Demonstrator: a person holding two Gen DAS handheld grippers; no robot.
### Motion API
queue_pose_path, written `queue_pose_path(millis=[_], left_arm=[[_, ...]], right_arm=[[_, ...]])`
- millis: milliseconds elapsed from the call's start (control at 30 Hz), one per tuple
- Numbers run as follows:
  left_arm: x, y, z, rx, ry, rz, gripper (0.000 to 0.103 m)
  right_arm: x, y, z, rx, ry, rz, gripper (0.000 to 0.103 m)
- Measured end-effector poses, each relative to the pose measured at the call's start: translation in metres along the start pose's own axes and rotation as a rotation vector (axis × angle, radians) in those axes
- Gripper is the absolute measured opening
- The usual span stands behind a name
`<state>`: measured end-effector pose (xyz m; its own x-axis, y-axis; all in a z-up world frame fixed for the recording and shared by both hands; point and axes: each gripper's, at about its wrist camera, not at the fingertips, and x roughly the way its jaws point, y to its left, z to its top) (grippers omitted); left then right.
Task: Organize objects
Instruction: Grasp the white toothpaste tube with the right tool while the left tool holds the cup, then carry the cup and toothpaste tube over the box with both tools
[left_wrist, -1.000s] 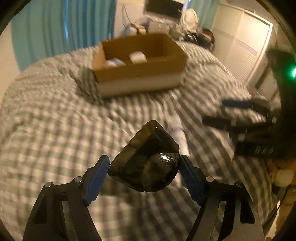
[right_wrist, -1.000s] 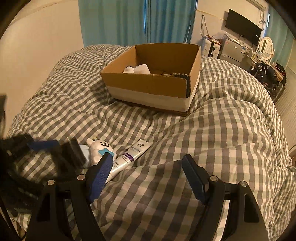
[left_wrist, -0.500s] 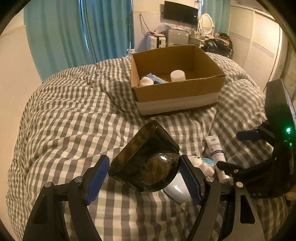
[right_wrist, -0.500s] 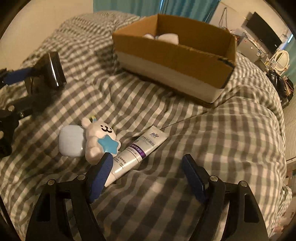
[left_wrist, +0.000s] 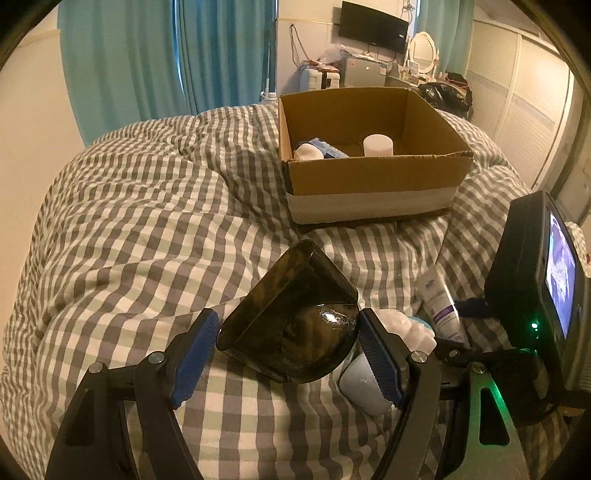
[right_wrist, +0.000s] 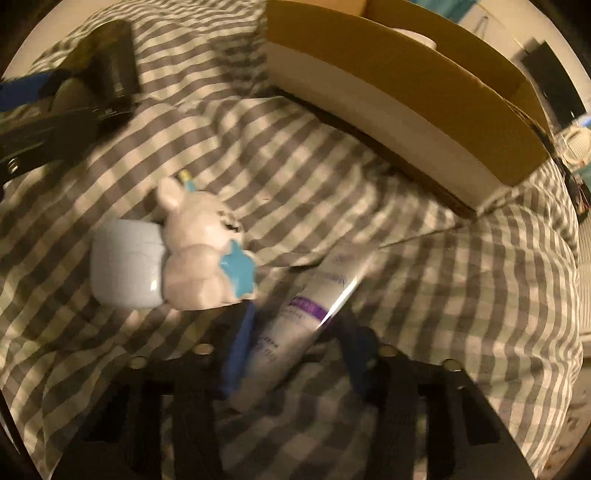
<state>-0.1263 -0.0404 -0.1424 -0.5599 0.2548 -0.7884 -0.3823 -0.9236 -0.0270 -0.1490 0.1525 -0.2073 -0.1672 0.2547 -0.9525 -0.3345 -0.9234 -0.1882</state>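
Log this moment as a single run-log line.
left gripper: shut on dark dish | right gripper: closing around tube | box: two items inside

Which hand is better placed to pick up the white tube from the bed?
Right. The right gripper is closing with the tube between its fingers; the left gripper holds a dark dish.
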Motion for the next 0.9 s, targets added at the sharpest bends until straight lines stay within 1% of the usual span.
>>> queue_pose_path(millis=[33, 100, 167, 267, 567, 700, 800, 900], left_arm=[[0.000, 0.000, 0.000, -0.003, -0.001, -0.003, 0.078], [-0.001, 0.001, -0.001, -0.007, -0.003, -0.008, 0.078], [-0.002, 0.001, -0.001, -0.008, -0.005, -0.008, 0.078], [-0.004, 0.001, -0.002, -0.007, -0.010, -0.006, 0.078], [-0.015, -0.001, 0.001, -0.008, -0.029, -0.002, 0.078], [-0.021, -0.002, 0.006, -0.007, -0.040, -0.009, 0.078], [-0.025, -0.002, 0.011, -0.015, -0.048, -0.027, 0.078], [-0.030, -0.003, 0.020, -0.008, -0.066, -0.023, 0.078]], right_arm=[[-0.001, -0.001, -0.001, 0.004, -0.006, 0.006, 0.036], [-0.007, -0.002, -0.003, 0.011, -0.034, 0.026, 0.029], [-0.016, -0.002, -0.006, 0.014, -0.070, 0.036, 0.025], [-0.030, -0.004, -0.009, 0.026, -0.119, 0.033, 0.022], [-0.060, -0.013, -0.018, 0.056, -0.202, 0.040, 0.021], [-0.077, -0.017, -0.006, 0.068, -0.239, 0.039, 0.021], [-0.093, -0.025, -0.007, 0.076, -0.268, 0.038, 0.021], [-0.101, -0.031, -0.003, 0.093, -0.298, 0.044, 0.021]])
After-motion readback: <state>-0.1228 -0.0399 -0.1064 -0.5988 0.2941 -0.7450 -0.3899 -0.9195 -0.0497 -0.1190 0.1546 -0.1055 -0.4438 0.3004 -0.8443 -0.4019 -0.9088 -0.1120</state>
